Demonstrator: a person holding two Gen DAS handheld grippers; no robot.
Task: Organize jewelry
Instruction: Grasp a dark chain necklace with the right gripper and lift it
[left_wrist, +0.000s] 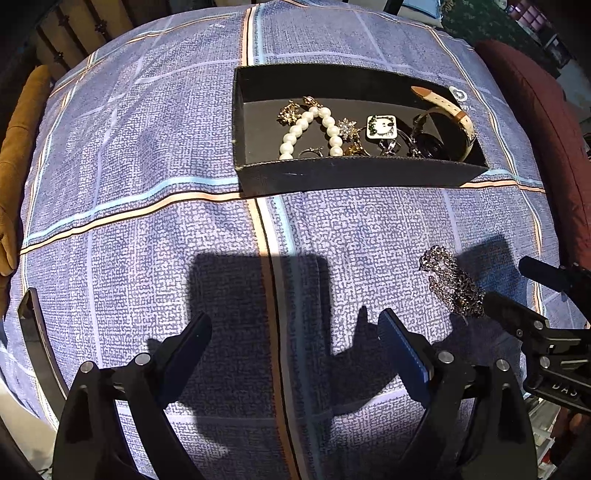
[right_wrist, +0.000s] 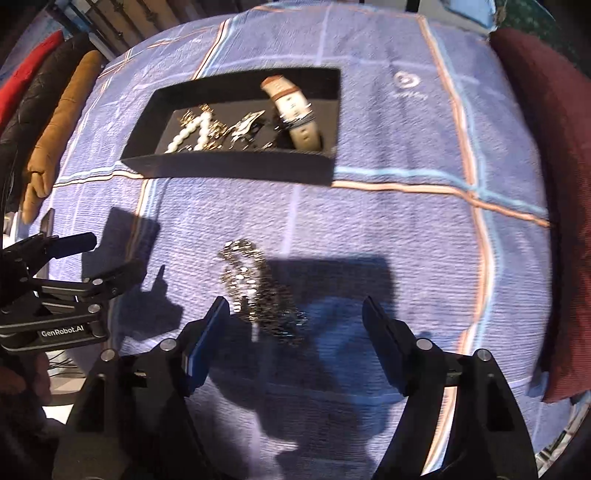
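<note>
A black open box (left_wrist: 351, 177) sits on the blue checked cloth (left_wrist: 129, 147). It holds a pearl strand (left_wrist: 310, 129), brooches, a square pendant (left_wrist: 381, 126) and a cream-strapped watch (left_wrist: 458, 114). A heap of silver chain (left_wrist: 450, 284) lies loose on the cloth, nearer than the box. My right gripper (right_wrist: 295, 306) stands open over the chain (right_wrist: 258, 291), which lies by its left finger (right_wrist: 210, 332) with no pad pressing on it. My left gripper (left_wrist: 295, 325) hangs open above bare cloth, left of the chain, with nothing between its fingers.
A maroon cushion (right_wrist: 546, 184) borders the cloth on the right, and a tan padded roll (left_wrist: 18, 166) borders it on the left. A dark flat object (left_wrist: 37, 350) lies at the near left edge. Hard shadows of both grippers fall on the cloth.
</note>
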